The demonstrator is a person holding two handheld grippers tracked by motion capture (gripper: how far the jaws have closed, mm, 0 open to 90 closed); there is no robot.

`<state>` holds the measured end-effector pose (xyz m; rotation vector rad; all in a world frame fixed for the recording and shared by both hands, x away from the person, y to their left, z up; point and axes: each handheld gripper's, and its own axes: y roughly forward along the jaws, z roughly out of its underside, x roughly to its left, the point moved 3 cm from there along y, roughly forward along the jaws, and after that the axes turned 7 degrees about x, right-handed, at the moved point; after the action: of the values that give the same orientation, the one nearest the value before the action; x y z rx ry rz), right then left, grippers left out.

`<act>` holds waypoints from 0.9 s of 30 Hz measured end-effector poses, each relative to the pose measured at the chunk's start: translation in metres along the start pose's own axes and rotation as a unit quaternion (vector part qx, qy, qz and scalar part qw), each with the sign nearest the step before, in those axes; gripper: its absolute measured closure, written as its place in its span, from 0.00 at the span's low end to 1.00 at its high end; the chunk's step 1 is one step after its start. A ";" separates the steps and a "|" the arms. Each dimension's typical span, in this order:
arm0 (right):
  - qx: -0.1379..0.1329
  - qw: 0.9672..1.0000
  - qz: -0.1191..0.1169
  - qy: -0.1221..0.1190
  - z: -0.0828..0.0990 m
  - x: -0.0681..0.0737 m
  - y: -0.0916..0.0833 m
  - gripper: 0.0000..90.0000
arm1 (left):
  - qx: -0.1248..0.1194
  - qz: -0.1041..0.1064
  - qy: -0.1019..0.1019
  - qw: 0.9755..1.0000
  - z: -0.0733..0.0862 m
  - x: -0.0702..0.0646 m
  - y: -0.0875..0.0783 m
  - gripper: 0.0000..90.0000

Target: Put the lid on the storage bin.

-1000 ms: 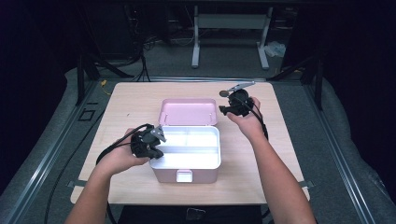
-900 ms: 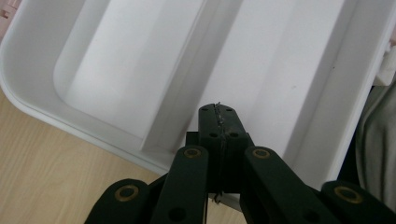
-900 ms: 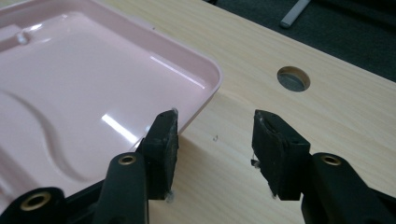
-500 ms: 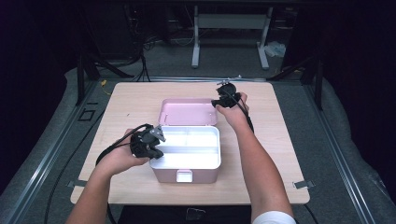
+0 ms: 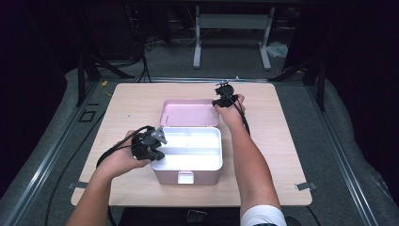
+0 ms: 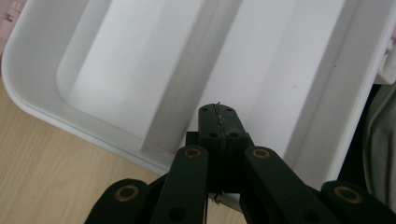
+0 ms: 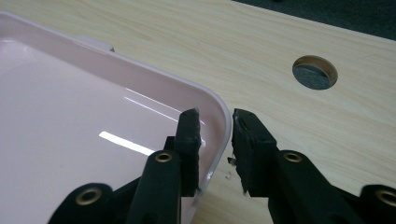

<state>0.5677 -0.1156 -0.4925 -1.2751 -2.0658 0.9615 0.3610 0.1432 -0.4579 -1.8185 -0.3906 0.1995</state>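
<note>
We see the table [image 5: 277, 141] bearing a box [image 5: 188, 160] with a white tray inside, its long axis running across the table between our two grippers. Its pink lid [image 5: 188, 113] lies open flat behind it, long side parallel to the box. Our left gripper [image 6: 218, 122] is closed with nothing held, its tips over the tray's middle divider. Our right gripper [image 7: 215, 140] has just been closing; its jaws straddle the lid's corner rim, a small gap still showing.
</note>
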 end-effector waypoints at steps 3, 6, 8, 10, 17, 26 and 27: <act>0.000 1.000 -0.004 0.004 0.000 0.000 0.000 0.82 | 0.001 -0.003 0.000 1.000 -0.001 -0.001 0.000 1.00; 0.000 1.000 -0.003 0.003 -0.001 0.000 0.001 0.83 | 0.002 -0.003 0.000 1.000 -0.001 -0.001 0.000 1.00; 0.000 1.000 -0.002 0.006 0.000 -0.001 0.001 0.84 | 0.002 -0.004 0.000 1.000 -0.001 -0.001 0.000 1.00; 0.002 1.000 -0.001 0.007 0.000 -0.001 0.002 0.85 | 0.002 -0.005 0.001 1.000 -0.001 -0.001 0.000 1.00; 0.001 1.000 0.007 0.007 0.000 0.000 0.006 0.86 | 0.001 -0.002 0.002 1.000 0.000 -0.001 0.000 1.00; 0.009 1.000 0.004 0.012 0.000 0.000 0.008 0.86 | 0.002 -0.003 0.002 1.000 0.000 -0.001 0.000 1.00; 0.009 1.000 0.004 0.015 0.000 0.000 0.008 0.87 | 0.002 -0.004 0.002 1.000 0.000 -0.001 0.000 1.00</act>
<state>0.5721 -0.1131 -0.4986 -1.2823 -2.0265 0.9577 0.3603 0.1424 -0.4580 -1.8138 -0.3939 0.1915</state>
